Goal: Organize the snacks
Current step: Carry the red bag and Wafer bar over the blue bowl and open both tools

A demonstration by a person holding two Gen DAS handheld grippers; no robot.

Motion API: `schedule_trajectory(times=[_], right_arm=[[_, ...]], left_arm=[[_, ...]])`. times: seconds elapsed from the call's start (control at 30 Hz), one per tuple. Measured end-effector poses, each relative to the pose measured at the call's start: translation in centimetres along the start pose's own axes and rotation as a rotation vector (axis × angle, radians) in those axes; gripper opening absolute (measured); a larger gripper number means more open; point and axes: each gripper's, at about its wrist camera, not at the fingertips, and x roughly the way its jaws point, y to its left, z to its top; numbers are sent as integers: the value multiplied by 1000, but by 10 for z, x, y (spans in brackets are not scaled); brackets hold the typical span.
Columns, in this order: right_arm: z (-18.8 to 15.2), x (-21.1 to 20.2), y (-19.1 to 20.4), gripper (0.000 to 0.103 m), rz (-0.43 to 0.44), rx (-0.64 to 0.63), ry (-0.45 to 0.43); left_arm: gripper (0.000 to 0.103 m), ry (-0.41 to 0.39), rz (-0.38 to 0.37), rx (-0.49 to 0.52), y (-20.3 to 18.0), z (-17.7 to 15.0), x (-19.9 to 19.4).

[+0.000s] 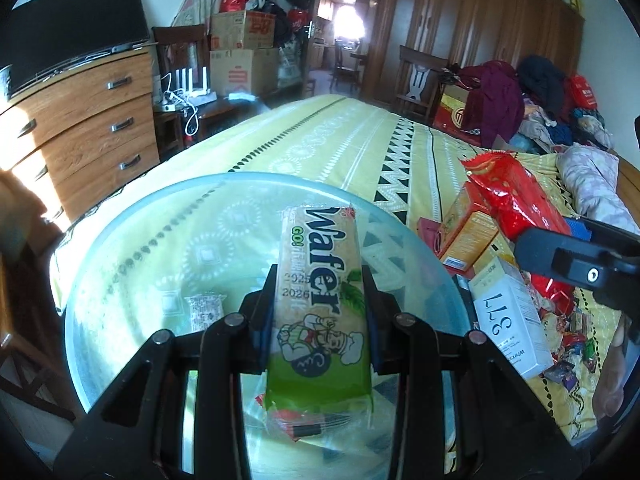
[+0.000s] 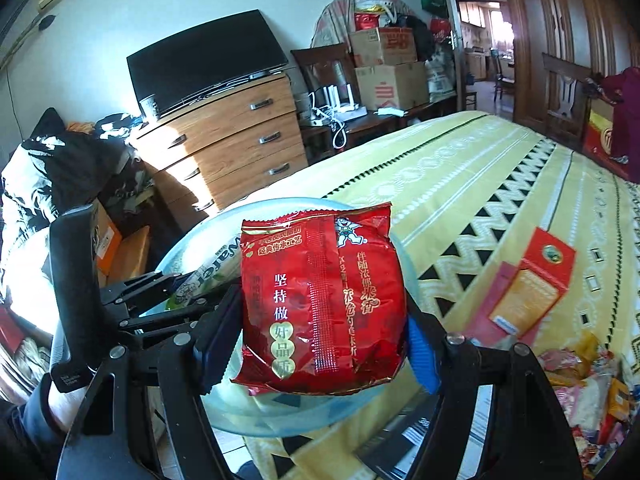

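The left tongs (image 1: 318, 304) are clamped on a slim green wafer pack (image 1: 320, 308), low center over a clear glass bowl (image 1: 120, 248) at the bed (image 1: 340, 140) edge. The right tongs (image 2: 320, 336) pinch a crinkly red foil packet (image 2: 320, 300), apparently above the bowl; upper frame's bedspread lies bare.

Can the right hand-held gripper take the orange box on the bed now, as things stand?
Probably not yet. The right hand-held gripper is shut on the red snack bag, so its jaws are full. The orange box lies uncovered on the bedspread, so the way itself looks free.
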Motion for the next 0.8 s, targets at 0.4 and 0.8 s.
schedule_trajectory(times=[0.4, 0.8], right_arm=[[-5, 26, 1, 76, 45, 23, 37], [-8, 34, -6, 76, 63, 48, 48]], left_arm=[[36, 34, 9, -37, 14, -5, 11], [36, 41, 11, -35, 19, -2, 15]])
